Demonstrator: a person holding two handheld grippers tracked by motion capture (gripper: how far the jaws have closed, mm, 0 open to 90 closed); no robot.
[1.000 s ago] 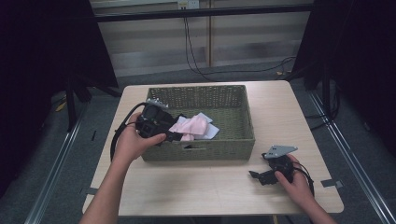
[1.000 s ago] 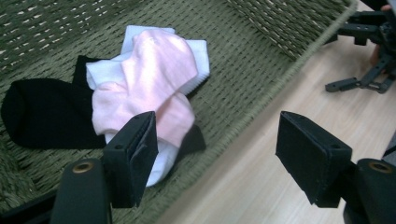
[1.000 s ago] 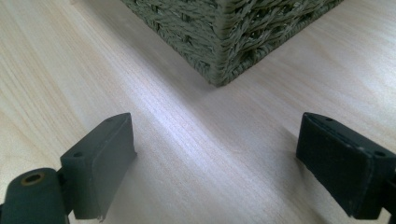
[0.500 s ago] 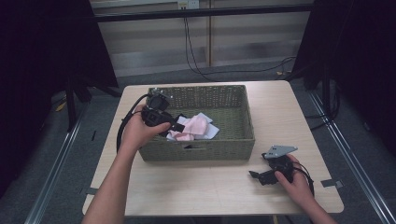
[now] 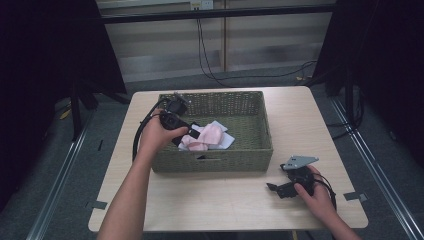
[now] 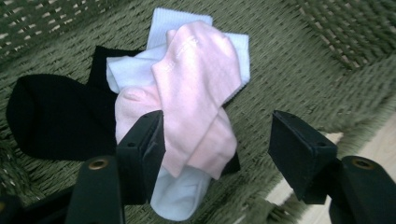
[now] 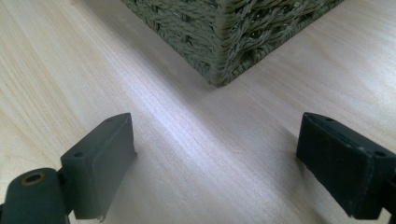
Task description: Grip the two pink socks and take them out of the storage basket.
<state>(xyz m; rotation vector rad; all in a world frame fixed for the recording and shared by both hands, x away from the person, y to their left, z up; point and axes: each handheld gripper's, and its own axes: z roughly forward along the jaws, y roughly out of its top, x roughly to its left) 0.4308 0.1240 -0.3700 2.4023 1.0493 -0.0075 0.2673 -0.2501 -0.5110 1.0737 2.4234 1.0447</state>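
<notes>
My table (image 5: 220,200): light wood, rounded corners. Green woven basket (image 5: 260,150) sits on it, left of centre. My right gripper (image 5: 272,188) rests on it near the front right.

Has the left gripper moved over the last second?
Yes. The left gripper has shifted toward the far-left corner of the basket in the high view, jaws open over the pink sock.

Socks (image 6: 187,93) crowd the basket's (image 5: 260,125) left; its right half lies bare.
</notes>
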